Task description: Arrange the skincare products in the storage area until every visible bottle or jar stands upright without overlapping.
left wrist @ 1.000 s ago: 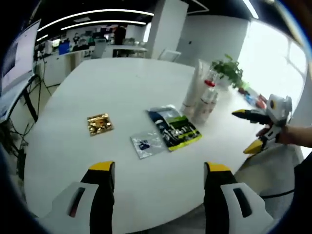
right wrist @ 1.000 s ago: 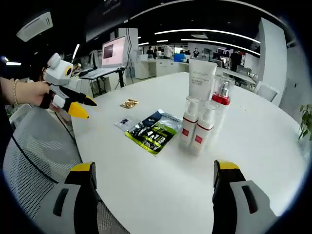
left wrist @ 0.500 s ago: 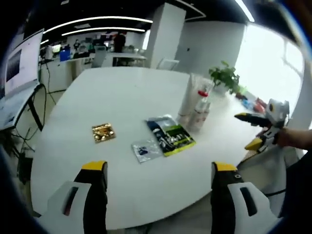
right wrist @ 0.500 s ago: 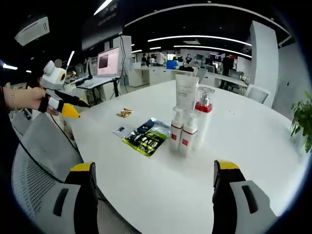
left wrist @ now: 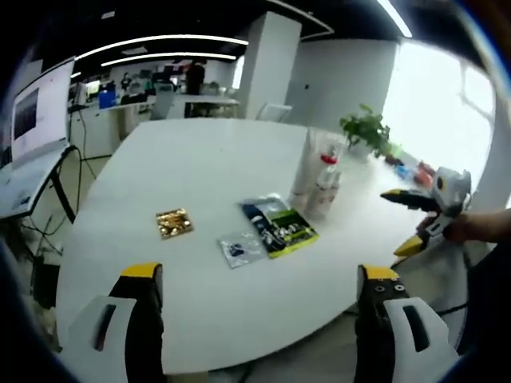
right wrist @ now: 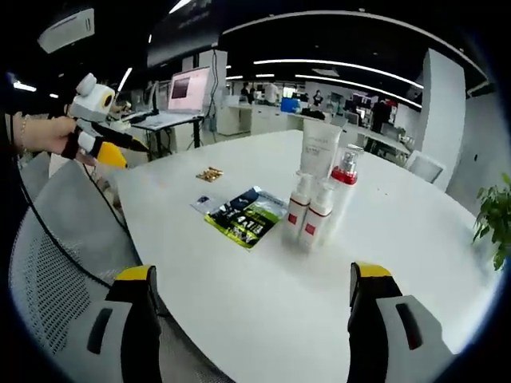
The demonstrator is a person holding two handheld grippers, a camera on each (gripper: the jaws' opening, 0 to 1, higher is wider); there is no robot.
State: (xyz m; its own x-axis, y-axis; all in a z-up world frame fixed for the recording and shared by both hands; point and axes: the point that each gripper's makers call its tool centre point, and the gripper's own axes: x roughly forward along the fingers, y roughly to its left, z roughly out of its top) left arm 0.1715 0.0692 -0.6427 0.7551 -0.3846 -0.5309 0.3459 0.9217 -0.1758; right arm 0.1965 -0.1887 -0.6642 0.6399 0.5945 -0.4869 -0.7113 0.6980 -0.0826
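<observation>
Each tool (left wrist: 254,319) has 2 grey jaws tipped yellow; the hand (right wrist: 49,134) wears a beaded bracelet.

Both views are bright and evenly lit by long ceiling strip lights (right wrist: 335,80) under a dark ceiling. In the left gripper view a window (left wrist: 447,104) at the right blows out to white glare and washes the far right edge of the worktop (left wrist: 200,159). Shadows on the worktop are faint. Fisheye bending curves the worktop's edges, and the left gripper view is softer, slightly blurred.
</observation>
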